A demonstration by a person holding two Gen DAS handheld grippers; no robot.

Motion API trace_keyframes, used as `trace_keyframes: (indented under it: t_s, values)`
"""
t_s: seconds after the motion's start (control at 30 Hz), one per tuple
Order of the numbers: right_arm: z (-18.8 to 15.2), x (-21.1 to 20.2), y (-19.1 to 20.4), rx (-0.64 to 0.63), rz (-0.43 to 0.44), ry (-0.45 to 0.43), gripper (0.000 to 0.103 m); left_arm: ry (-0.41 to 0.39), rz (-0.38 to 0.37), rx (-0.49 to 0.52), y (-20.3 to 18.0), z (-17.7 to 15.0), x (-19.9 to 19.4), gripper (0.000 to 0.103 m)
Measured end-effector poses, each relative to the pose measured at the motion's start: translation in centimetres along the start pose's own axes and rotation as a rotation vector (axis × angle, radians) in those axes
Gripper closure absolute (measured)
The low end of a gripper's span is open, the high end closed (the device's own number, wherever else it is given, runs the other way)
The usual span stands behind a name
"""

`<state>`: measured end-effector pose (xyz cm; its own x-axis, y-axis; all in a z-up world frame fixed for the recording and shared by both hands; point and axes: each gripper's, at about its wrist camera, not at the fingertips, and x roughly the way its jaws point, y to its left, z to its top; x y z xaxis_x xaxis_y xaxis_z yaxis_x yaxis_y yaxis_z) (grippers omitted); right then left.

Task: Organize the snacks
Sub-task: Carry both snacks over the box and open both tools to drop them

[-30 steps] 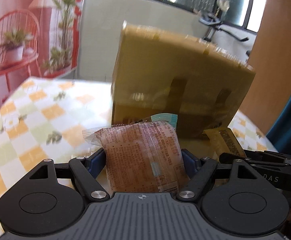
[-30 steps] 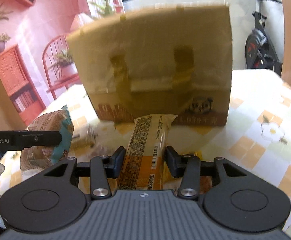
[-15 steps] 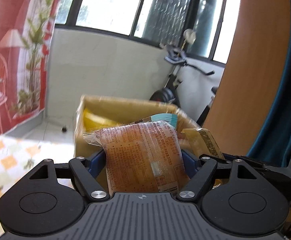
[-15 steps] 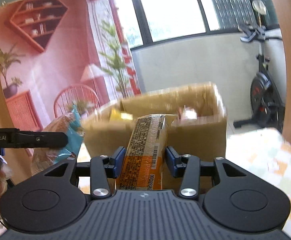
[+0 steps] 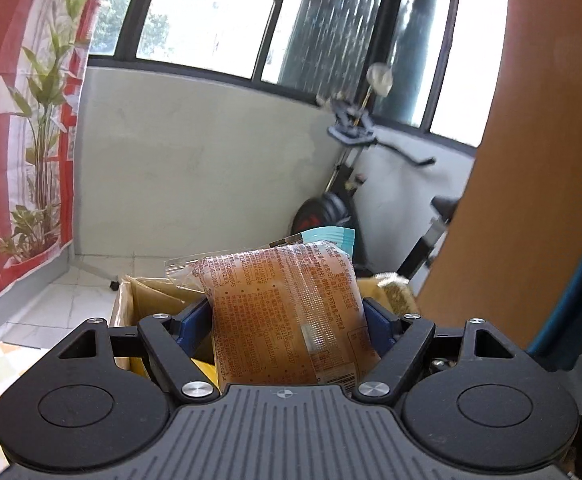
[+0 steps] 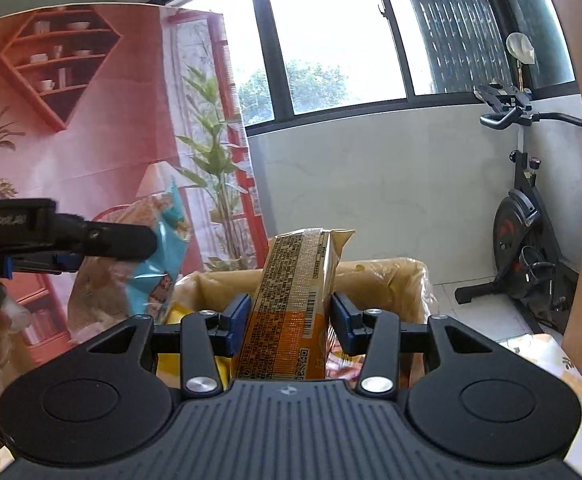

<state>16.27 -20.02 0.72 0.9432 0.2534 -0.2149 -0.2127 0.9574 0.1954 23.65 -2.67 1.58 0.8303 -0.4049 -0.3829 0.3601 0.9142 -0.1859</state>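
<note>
My left gripper (image 5: 289, 316) is shut on a plump clear-wrapped bread packet (image 5: 287, 312) with a teal end, held above the open cardboard box (image 5: 125, 312). My right gripper (image 6: 289, 318) is shut on a narrow yellow-orange snack pack (image 6: 291, 300), standing upright over the same box (image 6: 407, 280). In the right wrist view the left gripper (image 6: 63, 240) shows at the left with the bread packet (image 6: 147, 264) in it. Yellow packets (image 6: 179, 312) lie inside the box.
An exercise bike (image 6: 527, 236) stands by the pale wall at the right. A red printed backdrop (image 6: 91, 128) hangs at the left. The checked tablecloth (image 6: 539, 356) shows at the lower right. A brown wooden panel (image 5: 531, 160) rises at the right.
Both grippers have risen with their packets from in front of the box's side to above its open top. The box's inside has come into view.
</note>
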Motion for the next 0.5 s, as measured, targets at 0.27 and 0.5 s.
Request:
trace_keyframes:
  t_s: [0.27, 0.5]
  values:
    - [-0.6, 5.0, -0.7, 0.01, 0.001, 0.052, 0.057, 0.074, 0.013, -0.017, 3.3, 0.3, 3.9, 0.022]
    - [-1.6, 6.6, -0.4, -0.041, -0.004, 0.091, 0.055, 0.102, 0.021, -0.006, 3.7, 0.3, 4.8, 0.017]
